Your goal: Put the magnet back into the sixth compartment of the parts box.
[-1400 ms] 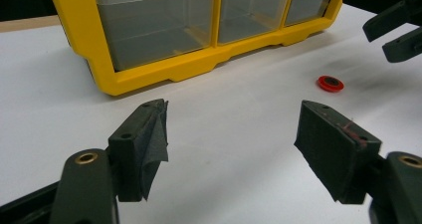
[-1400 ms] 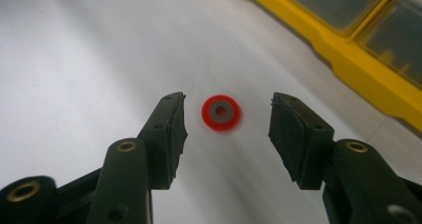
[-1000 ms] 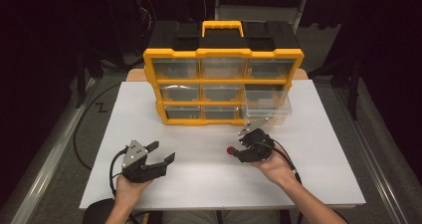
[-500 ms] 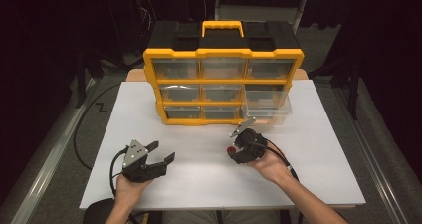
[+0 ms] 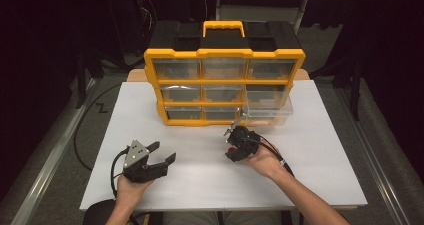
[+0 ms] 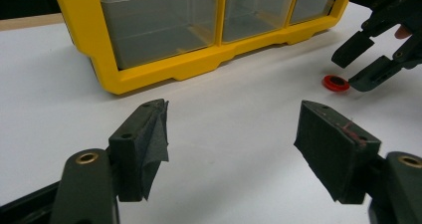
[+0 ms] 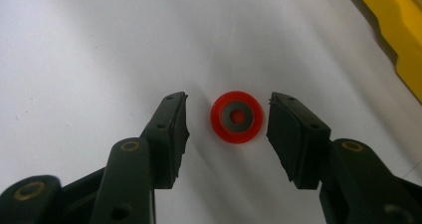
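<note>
So far nothing is picked up: the small red plastic ring with a grey centre (image 7: 237, 116) lies flat on the white table (image 5: 310, 150), bracketed untouched by the unclenched right gripper (image 7: 228, 115), its pickup still ahead.

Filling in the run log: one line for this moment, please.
right gripper: open, jaws either side of red ring, not touching | left gripper: open, nothing between | ring flat on table

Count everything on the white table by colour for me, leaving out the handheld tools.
Red: 1, the small ring
Yellow and black: 1, the drawer organizer
Clear: 1, the pulled-out drawer
Total: 3
</note>
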{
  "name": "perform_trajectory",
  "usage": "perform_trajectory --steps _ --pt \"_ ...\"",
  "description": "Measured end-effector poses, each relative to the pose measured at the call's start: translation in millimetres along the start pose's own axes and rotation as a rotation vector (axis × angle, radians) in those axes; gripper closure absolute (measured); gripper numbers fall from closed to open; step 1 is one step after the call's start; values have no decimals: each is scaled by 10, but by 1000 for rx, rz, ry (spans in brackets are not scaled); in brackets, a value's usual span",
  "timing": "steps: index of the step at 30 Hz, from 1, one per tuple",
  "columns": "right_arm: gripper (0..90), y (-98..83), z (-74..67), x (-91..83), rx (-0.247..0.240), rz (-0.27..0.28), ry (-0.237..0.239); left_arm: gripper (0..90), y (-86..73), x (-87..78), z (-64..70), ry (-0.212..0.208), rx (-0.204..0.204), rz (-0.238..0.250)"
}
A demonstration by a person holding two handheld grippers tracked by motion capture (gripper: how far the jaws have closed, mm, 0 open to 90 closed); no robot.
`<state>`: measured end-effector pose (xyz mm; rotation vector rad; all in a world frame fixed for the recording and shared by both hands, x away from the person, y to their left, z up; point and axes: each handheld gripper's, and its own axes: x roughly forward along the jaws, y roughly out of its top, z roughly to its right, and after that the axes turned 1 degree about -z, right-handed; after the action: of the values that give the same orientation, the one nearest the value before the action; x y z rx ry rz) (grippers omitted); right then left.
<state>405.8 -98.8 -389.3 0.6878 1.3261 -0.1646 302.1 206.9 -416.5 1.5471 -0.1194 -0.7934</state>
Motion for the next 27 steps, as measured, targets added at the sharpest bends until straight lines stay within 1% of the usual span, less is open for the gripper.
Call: perform_trajectory --steps 2,6,13,14,15,20,21,27 --pt "517 6 5 24 -4 -17 -2 286 0 -1 11 17 11 0" --pt "516 14 17 58 4 -34 4 285 1 8 36 22 29 -6" --pt "514 34 53 124 6 -54 8 284 2 12 39 16 29 -8" --pt "515 38 60 137 -5 -64 3 284 2 12 39 16 29 -8" --pt "514 44 57 150 -4 -72 2 284 2 12 36 15 25 -7" --pt "516 68 72 167 -2 -78 11 284 3 12 31 14 23 -7" --pt "535 75 72 170 7 -82 18 284 3 12 32 14 23 -7" --pt "584 78 65 168 8 -86 32 284 3 13 38 16 28 -8"
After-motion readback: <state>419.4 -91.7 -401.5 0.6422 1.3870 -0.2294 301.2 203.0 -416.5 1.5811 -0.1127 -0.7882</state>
